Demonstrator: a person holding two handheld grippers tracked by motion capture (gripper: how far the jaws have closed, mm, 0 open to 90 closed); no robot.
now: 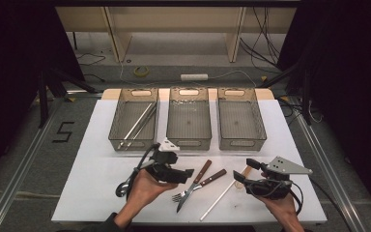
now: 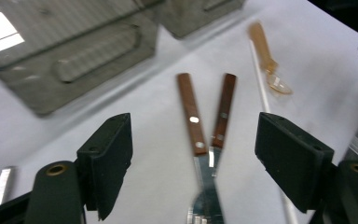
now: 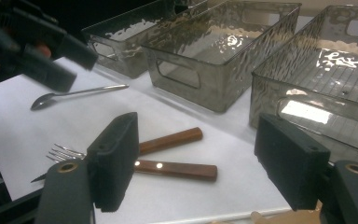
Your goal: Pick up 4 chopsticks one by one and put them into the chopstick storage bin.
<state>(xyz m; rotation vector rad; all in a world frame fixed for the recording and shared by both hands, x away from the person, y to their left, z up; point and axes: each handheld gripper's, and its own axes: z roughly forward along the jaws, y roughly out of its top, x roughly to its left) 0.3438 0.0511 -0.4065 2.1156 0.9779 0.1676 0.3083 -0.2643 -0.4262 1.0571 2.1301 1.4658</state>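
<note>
The person's 2 hands sit nearest the camera at the near edge of the table (image 1: 101, 145), each carrying a gripper. The left gripper (image 1: 189, 173) is released, its jaws spread wide with nothing between the pads, and it points at the wooden-handled knife (image 1: 194, 184) and the wooden-handled fork (image 1: 200, 185), which lie crossed near the middle of the near edge; in the left gripper view both handles run up between the open jaws, knife (image 2: 192, 116) to the left of fork (image 2: 223, 109), untouched. The right gripper (image 1: 239, 179) is likewise released and empty, hovering near the right part of the near edge, beside a white stick (image 1: 222, 197) and a small amber spoon (image 1: 241, 178) whose bowl lies just beside its jaws. A metal spoon (image 1: 123, 186) rests near the left part of the near edge, partly behind the left hand. Along the far edge stand 3 clear bins: the left bin (image 1: 117, 126) already holds 2 long metal sticks (image 1: 137, 124), while the middle bin (image 1: 189, 142) and the right bin (image 1: 241, 142) look empty. Judging by this, the work is sorting cutlery into bins and is only started: 1 kind is put away, and 5 pieces, namely knife, fork, 2 spoons and white stick, are left on the table. The left gripper seems lined up to take the knife or fork.
</note>
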